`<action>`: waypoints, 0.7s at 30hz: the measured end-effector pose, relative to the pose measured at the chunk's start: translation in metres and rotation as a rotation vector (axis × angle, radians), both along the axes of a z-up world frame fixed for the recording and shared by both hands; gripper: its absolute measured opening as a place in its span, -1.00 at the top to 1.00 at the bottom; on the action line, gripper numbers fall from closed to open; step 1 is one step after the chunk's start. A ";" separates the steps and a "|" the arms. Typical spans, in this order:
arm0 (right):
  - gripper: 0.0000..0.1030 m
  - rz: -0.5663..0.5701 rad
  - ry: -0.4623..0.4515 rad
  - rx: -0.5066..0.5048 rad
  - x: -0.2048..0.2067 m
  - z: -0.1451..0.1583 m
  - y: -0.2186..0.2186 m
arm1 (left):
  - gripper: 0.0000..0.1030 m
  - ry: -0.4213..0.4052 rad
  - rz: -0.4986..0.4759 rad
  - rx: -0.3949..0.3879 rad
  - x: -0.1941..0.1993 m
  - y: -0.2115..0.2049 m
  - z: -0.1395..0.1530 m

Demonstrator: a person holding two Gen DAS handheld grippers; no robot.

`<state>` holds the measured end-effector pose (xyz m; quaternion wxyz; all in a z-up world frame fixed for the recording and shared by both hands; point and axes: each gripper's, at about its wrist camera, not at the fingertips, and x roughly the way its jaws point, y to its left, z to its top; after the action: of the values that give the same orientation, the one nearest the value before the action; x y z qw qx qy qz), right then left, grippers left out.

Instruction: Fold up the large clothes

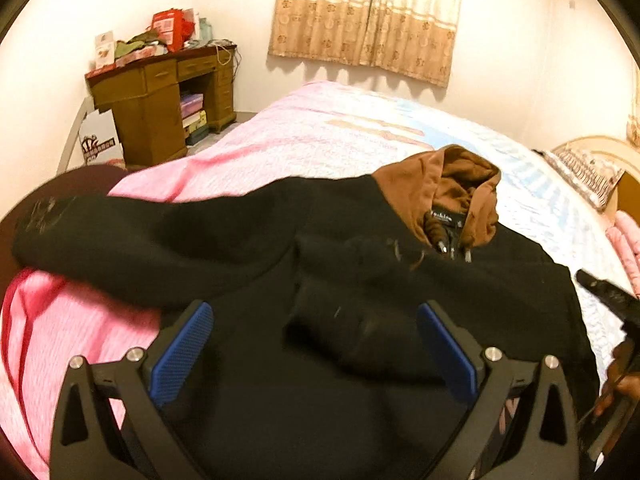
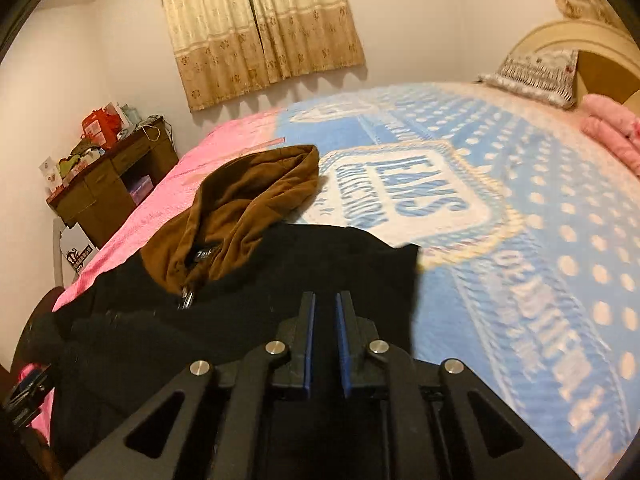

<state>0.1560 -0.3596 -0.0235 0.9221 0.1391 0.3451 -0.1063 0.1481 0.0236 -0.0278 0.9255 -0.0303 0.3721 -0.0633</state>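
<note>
Your left tongs [image 1: 316, 354] are hanging wide open over the black hoodie [image 1: 360, 280] — gripping nothing. Your right tongs [image 2: 325, 346] are nearly closed; I cannot tell whether they are pinching cloth — the hoodie is lying on the bed [image 2: 520, 240].

Hoodie [image 1: 360, 280] on bed [image 1: 320, 128] (desk [image 1: 168, 92] seemingly beyond).

Warm, dim indoor light, strong fisheye bending with dark corners, and motion blur smearing the bedspread [image 2: 520, 240].
</note>
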 end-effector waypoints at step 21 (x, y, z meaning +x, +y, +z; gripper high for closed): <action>0.78 -0.121 0.017 -0.072 -0.001 -0.016 -0.010 | -1.00 0.081 -0.012 0.001 -0.009 0.016 -0.039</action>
<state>0.1547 -0.3698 -0.0395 0.9154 0.1255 0.3398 -0.1753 0.1391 0.0392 -0.0670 0.9093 -0.0300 0.4095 -0.0672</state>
